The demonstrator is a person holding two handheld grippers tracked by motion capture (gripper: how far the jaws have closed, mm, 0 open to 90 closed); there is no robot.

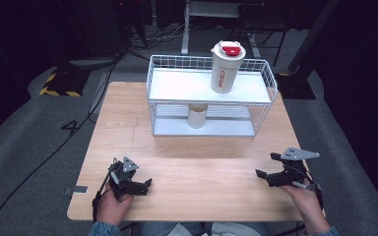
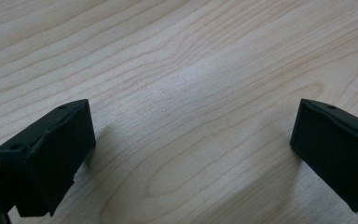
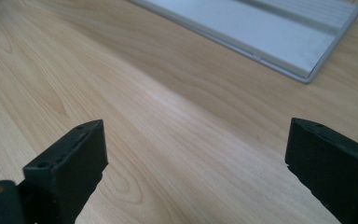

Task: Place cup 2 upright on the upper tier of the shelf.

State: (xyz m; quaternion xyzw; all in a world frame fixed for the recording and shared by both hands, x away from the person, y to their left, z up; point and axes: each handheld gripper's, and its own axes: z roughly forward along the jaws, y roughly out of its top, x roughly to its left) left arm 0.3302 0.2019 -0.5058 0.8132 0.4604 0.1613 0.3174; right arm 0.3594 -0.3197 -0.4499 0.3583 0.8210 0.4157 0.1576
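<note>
High view, two grippers, left [image 1: 145, 186] and right [image 1: 265, 166], jaws released, two cups, upper [image 1: 226, 67], lower [image 1: 197, 115].

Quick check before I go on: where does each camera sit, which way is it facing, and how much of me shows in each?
High view: above the person's side, looking forward and down on the table, the wire shelf and white cup; both forearms, left gripper and right gripper show.
Left gripper view: on the left gripper, facing down at bare wood; its two black jaws spread.
Right gripper view: on the right gripper, facing the shelf's base plate; jaws spread.
Shared: the tabletop in all; the shelf in the high and right gripper views.
</note>
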